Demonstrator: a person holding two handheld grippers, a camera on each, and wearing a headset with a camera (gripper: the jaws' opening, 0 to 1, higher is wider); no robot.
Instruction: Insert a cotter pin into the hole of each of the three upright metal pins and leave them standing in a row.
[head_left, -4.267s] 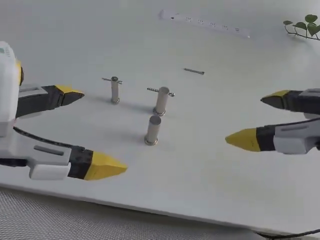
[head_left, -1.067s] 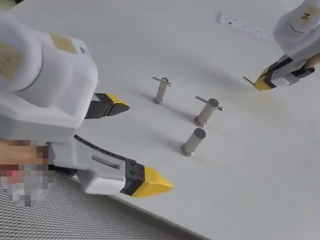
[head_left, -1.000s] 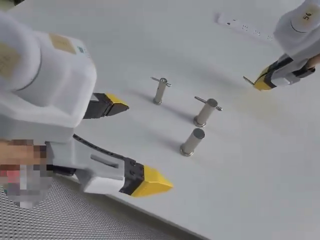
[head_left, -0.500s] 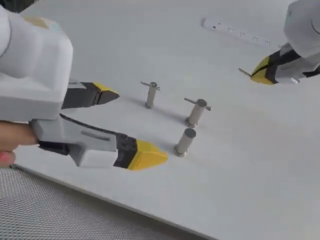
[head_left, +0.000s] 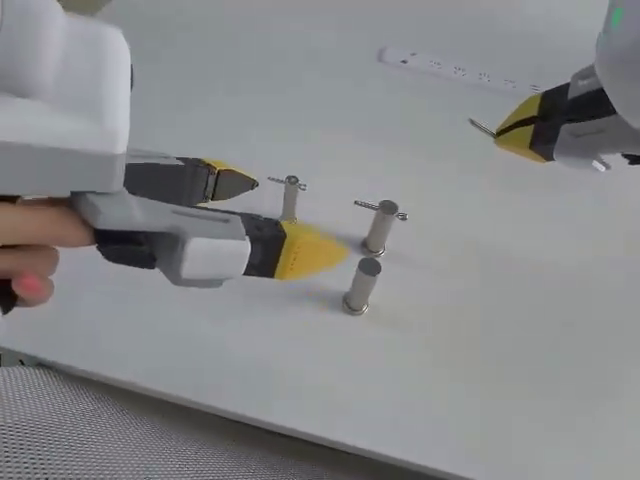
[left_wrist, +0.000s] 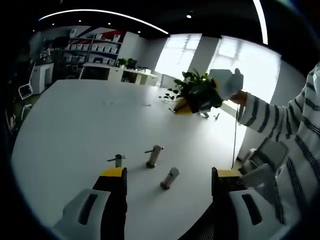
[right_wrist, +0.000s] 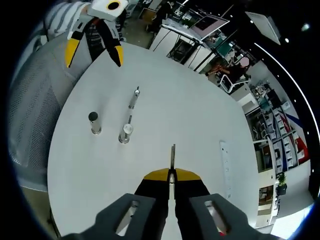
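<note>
Right gripper (head_left: 507, 129), clenched on a cotter pin (head_left: 482, 127), hangs far right, well apart from the bare metal pin (head_left: 360, 286) standing nearest on the bench (head_left: 480, 380). Left gripper (head_left: 300, 216) gapes wide beside the row. A careless swing could topple a pin, or a tilted approach could miss the hole. (Far-left pin (head_left: 290, 198) and middle pin (head_left: 377, 228) each hold a cotter already.)

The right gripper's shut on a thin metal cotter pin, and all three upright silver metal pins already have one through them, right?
Only two do. In the head view the far upright silver metal pin and the middle one carry cotter pins; the nearest pin is bare. The right gripper is indeed shut on a thin metal cotter pin.
</note>
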